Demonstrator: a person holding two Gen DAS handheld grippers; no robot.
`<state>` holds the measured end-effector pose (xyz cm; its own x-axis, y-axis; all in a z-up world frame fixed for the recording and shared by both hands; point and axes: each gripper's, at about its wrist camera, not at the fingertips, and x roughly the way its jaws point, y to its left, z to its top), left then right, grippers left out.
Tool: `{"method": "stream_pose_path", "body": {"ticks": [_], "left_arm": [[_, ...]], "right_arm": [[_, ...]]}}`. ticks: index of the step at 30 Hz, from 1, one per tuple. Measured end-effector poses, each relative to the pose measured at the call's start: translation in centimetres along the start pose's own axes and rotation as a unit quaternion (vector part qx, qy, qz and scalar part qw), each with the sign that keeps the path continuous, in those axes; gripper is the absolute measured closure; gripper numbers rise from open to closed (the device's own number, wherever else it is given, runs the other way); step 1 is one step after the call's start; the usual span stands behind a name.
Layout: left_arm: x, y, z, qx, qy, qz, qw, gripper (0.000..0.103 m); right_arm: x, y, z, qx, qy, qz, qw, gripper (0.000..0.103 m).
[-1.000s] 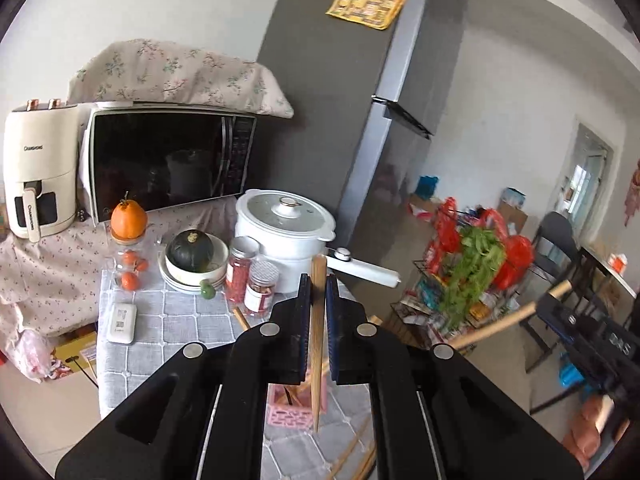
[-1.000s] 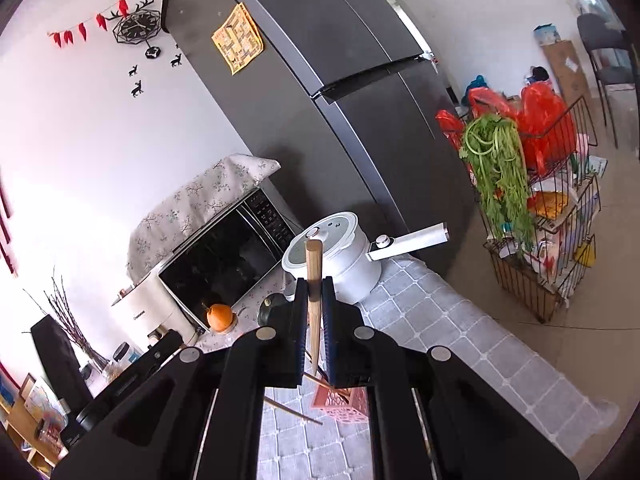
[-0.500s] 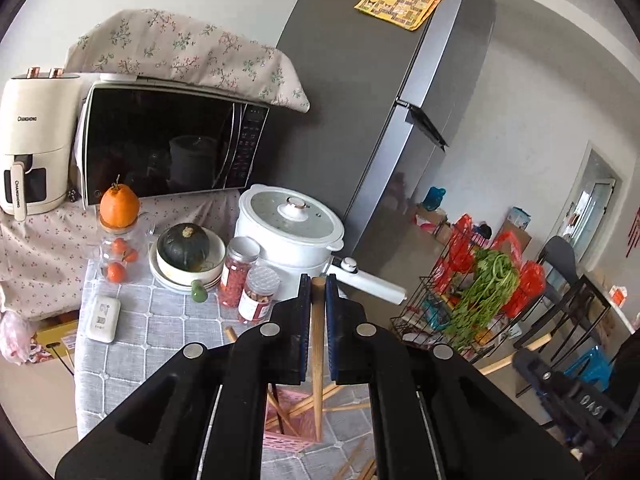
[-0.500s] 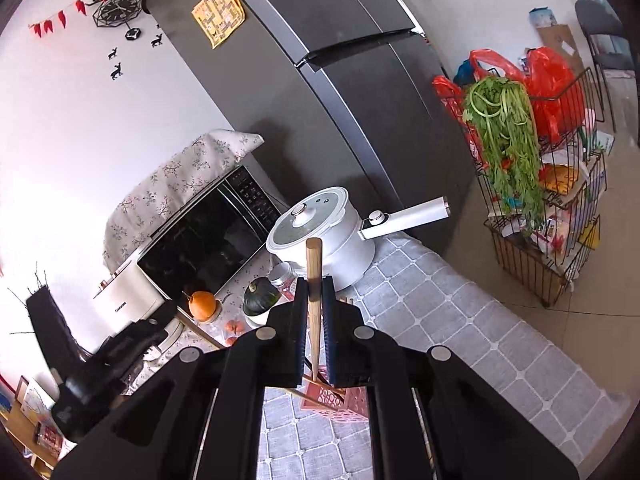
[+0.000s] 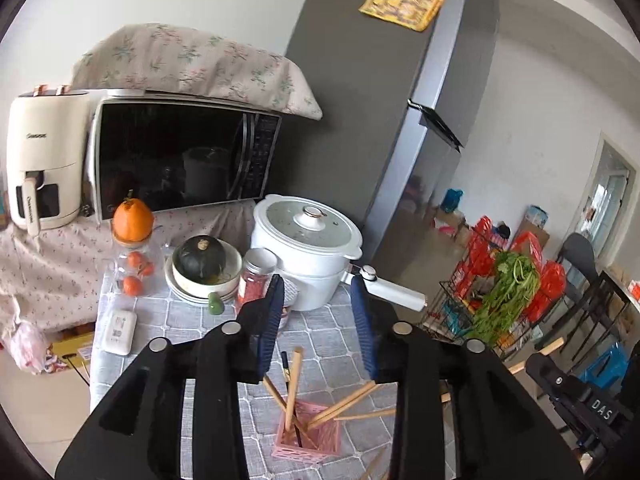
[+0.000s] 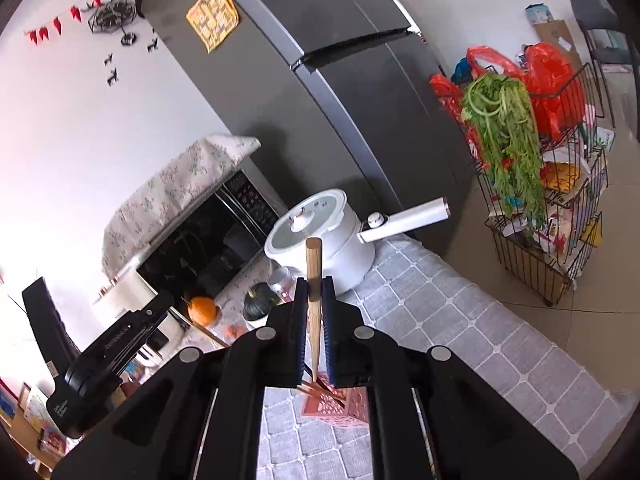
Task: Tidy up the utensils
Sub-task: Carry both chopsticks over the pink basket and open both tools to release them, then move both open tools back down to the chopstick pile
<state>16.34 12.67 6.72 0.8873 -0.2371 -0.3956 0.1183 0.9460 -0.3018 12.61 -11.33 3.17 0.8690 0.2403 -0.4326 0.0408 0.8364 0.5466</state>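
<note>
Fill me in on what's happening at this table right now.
A person with two handheld grippers is sorting wooden chopsticks into a pink basket on the grey-tiled tablecloth. The left gripper is open and empty above the basket, where several chopsticks already stand at angles. The right gripper is shut on one upright chopstick, held above the basket.

On the surface [image 5: 320, 336] the basket [image 5: 306, 436] stands at 6 o'clock with chopsticks [image 5: 294, 384] leaning in it. The pot [image 5: 306, 248] lies at 12 o'clock from it, jars [image 5: 256, 280] and a bowl [image 5: 204, 276] with a squash [image 5: 201, 255] at 11. The microwave [image 5: 176, 156] sits behind them, the fridge [image 5: 372, 100] at 1 o'clock, the rack [image 5: 492, 304] at 3.
</note>
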Motion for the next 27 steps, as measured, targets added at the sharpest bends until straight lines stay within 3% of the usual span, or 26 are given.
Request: {"method": "stream_pose_path", "body": {"ticks": [4, 12, 15, 18, 21, 25, 27], "left_arm": [[-2.6, 2.4, -1.0, -0.03, -0.027, 0.015, 0.9991, 0.055], [-5.2, 4.4, -1.0, -0.045, -0.035, 0.02, 0.9982, 0.052], [-5.3, 4.4, -1.1, -0.041, -0.036, 0.024, 0.9982, 0.051], [-4.9, 4.5, -1.4, -0.039, -0.023, 0.025, 0.9987, 0.051], [-4.5, 4.1, -1.7, -0.035, -0.009, 0.02, 0.9992, 0.05], [-4.2, 2.7, -2.5, -0.015, 0.001, 0.019, 0.9997, 0.041], [-4.1, 2.0, -2.9, -0.006, 0.006, 0.017, 0.9998, 0.04]], "right_arm": [[1.3, 0.0, -0.5, -0.007, 0.009, -0.013, 1.0, 0.095], [3.8, 0.8, -1.3, -0.016, 0.013, -0.022, 1.0, 0.095], [5.0, 1.3, -1.7, -0.032, 0.016, -0.023, 0.999, 0.09], [4.8, 1.4, -1.8, -0.029, 0.0, -0.021, 0.999, 0.057], [3.6, 1.6, -1.6, -0.038, -0.017, -0.026, 0.999, 0.054], [2.1, 1.1, -1.4, -0.036, -0.035, -0.038, 0.998, 0.038], [1.4, 0.5, -1.1, -0.035, -0.037, -0.047, 0.998, 0.037]]}}
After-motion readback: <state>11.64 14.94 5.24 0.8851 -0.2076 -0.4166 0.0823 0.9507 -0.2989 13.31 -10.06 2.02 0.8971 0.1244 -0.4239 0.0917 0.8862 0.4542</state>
